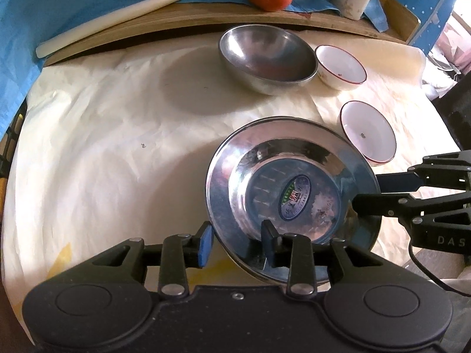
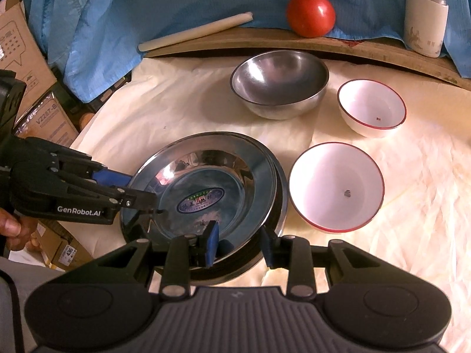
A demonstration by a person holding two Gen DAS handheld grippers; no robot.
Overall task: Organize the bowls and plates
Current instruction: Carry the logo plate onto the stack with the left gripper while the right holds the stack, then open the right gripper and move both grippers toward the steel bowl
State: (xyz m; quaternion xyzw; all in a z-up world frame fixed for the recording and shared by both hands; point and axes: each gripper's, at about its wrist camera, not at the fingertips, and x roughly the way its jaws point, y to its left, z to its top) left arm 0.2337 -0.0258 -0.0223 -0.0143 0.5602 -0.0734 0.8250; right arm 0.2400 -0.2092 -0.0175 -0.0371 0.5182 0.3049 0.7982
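cream tablecloth (image 2: 176, 108), blue drape (image 2: 176, 0), cardboard boxes (image 2: 20, 58)

Two white bowls (image 2: 336, 186) (image 2: 371, 107) (red-rimmed), one steel bowl (image 2: 279, 83), stacked steel plates (image 2: 203, 188)

You have the stacked steel plates (image 2: 206, 188) on the surface (image 2: 182, 103) as your landmark. Behind them stands the steel bowl (image 2: 279, 85). Just right of the plates sits one small bowl (image 2: 335, 188), and a second small bowl (image 2: 372, 107) lies behind that, right of the steel bowl. Farther back, on the wooden board (image 2: 265, 39), lie a rolling pin (image 2: 194, 31), a tomato (image 2: 310, 14) and a flask (image 2: 425, 19).
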